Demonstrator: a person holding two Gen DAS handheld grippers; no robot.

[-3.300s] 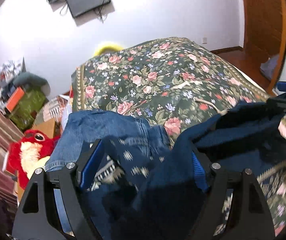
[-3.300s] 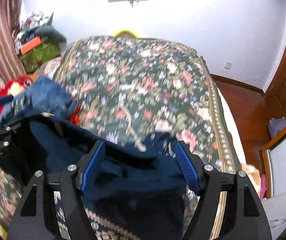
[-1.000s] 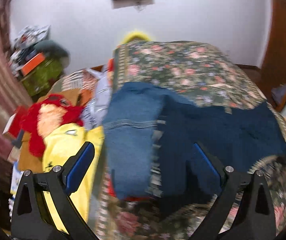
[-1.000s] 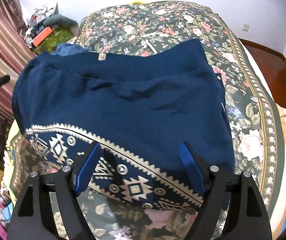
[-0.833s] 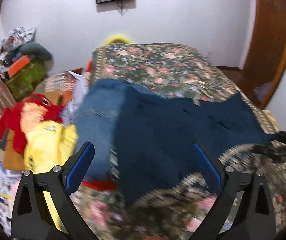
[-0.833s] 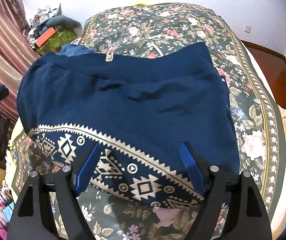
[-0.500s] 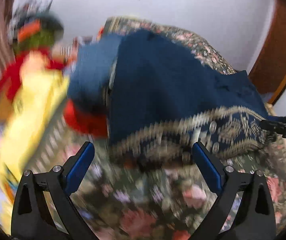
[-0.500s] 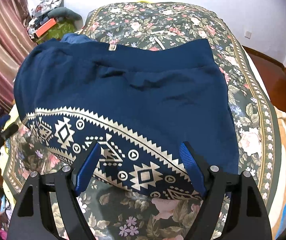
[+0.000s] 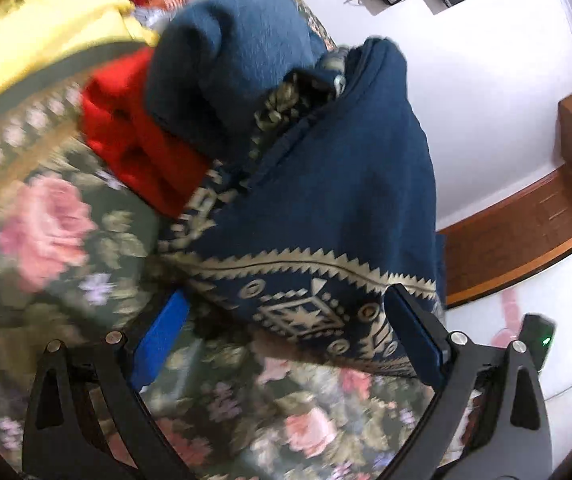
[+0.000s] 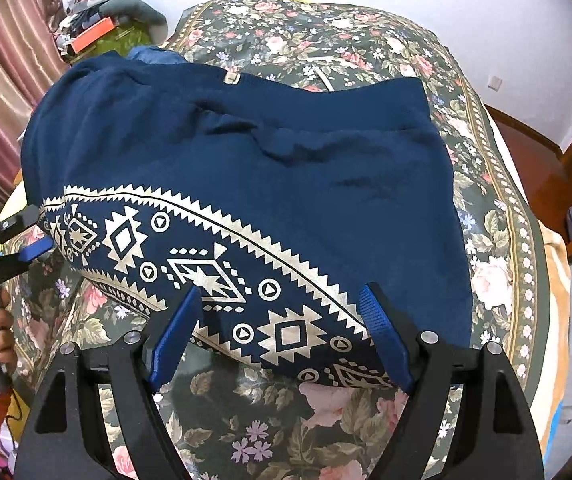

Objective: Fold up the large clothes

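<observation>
Since a second ago, left gripper (image 9: 286, 332) dropped and rolled; navy garment (image 10: 269, 168) unmoved. One garment, flat on floral bedspread (image 10: 498, 264), patterned hem between right gripper's (image 10: 277, 328) spread jaws, unpinched. Left jaws also spread. Beyond left gripper: possibly jeans (image 9: 225, 56), red cloth (image 9: 133, 140); blurred.

Right wrist view angled steeply down, close over the bedspread (image 10: 498, 208), left wrist view lower, rolled sideways, both sharing the navy garment (image 10: 286, 168).

Matt navy knit garment (image 10: 245, 152); printed floral cloth bedspread (image 10: 498, 264); glossy wooden door (image 9: 534, 220)
</observation>
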